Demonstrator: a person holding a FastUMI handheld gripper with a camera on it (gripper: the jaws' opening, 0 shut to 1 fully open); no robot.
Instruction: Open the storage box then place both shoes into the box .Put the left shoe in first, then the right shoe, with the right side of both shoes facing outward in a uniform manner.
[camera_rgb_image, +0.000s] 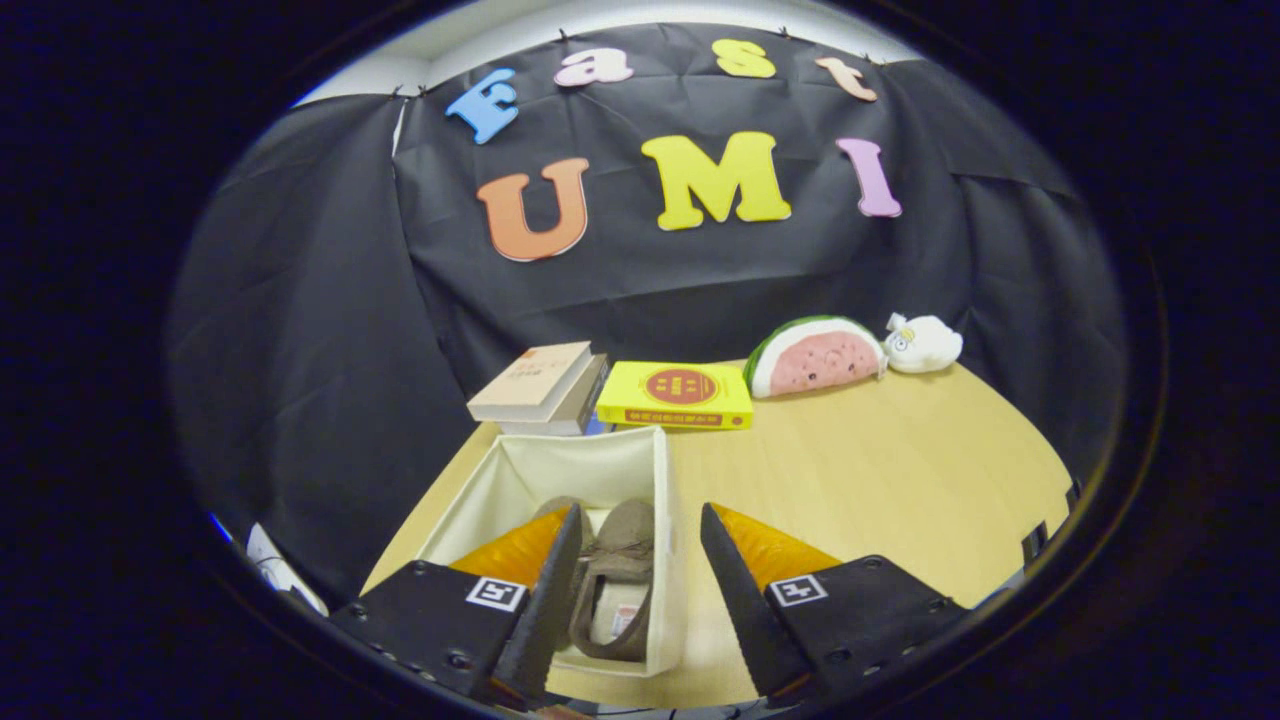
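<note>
A cream fabric storage box (660, 470) stands open on the wooden table, below and just ahead of my fingers. Inside it lies a grey-brown slip-on shoe (622, 560) with a small bow, toe pointing away from me, close to the box's right wall. The toe of a second grey shoe (556, 508) peeks out to its left, mostly hidden behind my left finger. My gripper (640, 530) hovers above the box, open, with nothing between its fingers. The left finger hangs over the box's inside and the right finger over the table beside the box's right wall.
Beyond the box a stack of two books (540, 388) and a yellow book (678, 394) lie on the table (900, 470). A watermelon-slice plush (815, 356) and a small white plush (922, 342) rest at the far right by the black cloth wall.
</note>
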